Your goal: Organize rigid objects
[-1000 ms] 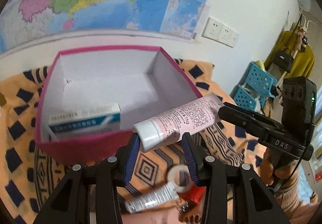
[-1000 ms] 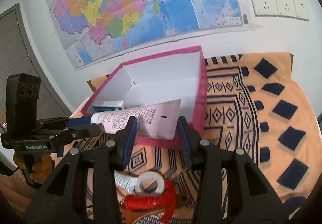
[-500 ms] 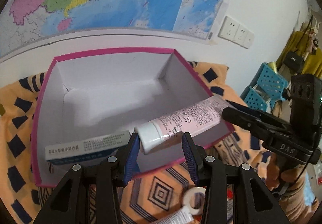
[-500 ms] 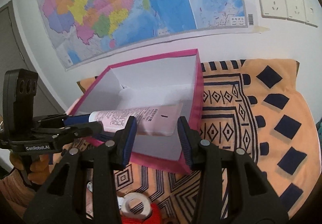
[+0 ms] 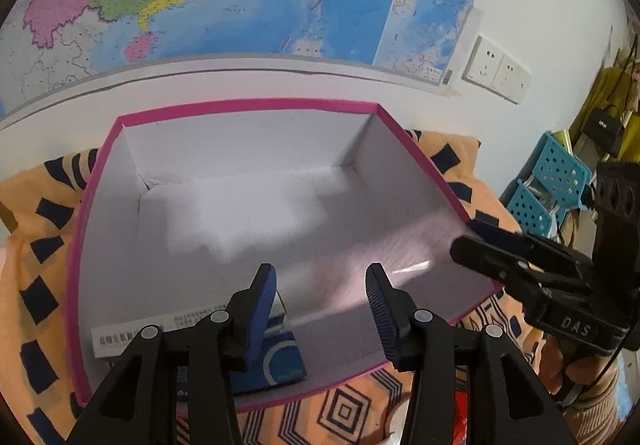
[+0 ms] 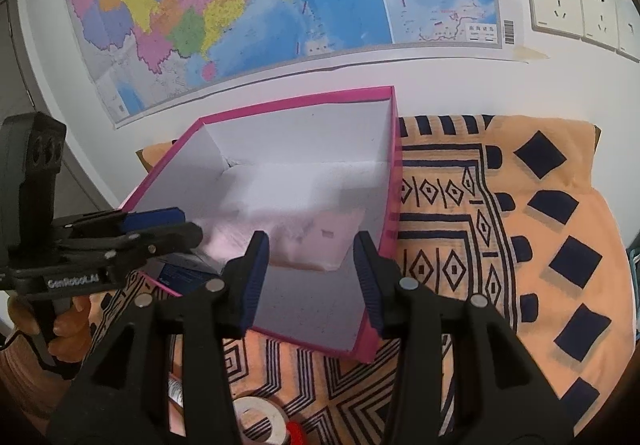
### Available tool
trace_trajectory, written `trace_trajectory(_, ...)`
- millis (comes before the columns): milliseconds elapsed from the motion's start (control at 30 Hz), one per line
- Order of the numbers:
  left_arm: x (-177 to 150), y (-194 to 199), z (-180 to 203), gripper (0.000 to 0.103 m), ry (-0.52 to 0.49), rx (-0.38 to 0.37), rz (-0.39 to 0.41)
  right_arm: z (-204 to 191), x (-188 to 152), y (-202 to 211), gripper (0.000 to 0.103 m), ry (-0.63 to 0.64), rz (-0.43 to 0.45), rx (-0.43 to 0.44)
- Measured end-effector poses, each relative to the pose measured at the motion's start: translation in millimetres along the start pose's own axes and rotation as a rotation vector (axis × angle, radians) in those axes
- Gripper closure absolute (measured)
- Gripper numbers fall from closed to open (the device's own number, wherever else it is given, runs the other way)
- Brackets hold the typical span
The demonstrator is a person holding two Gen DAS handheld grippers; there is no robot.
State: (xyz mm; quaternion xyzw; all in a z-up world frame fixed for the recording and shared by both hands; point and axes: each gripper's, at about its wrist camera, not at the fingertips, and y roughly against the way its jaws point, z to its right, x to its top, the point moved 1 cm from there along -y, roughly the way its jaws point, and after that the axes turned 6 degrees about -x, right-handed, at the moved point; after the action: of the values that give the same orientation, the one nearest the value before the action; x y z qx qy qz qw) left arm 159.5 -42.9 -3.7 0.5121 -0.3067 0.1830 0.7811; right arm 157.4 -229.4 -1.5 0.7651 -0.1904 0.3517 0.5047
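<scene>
**Pink tube blurred inside the box, both grippers over it**

My left gripper has its jaws opening, and the pads are clear of the pink tube, which shows only as a blurred pink streak running between them toward the right. My right gripper stands with its jaws apart; the tube's flat end sits pale and smeared in the gap between the pads, and as far as I can tell they are not pressing on it, though the blur leaves that unsure. The tube lies within the pink box, low over its white floor near the front wall. A blue and white carton lies along that same front wall, just behind my left finger. The box stands on an orange patterned cloth. Below my right gripper a roll of tape rests on the cloth. A map hangs on the wall behind, with wall sockets to its right.
</scene>
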Motion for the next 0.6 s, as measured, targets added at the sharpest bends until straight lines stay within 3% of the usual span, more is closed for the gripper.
trace_trajectory(267,-4,7,3,0.053,-0.030,0.015,0.034,2,-7,15,0.056,-0.015,0.024,0.018)
trace_trajectory(600,-40,60,30,0.045,-0.156,-0.023,0.124,-4,-40,65,0.055,-0.025,0.052,0.152)
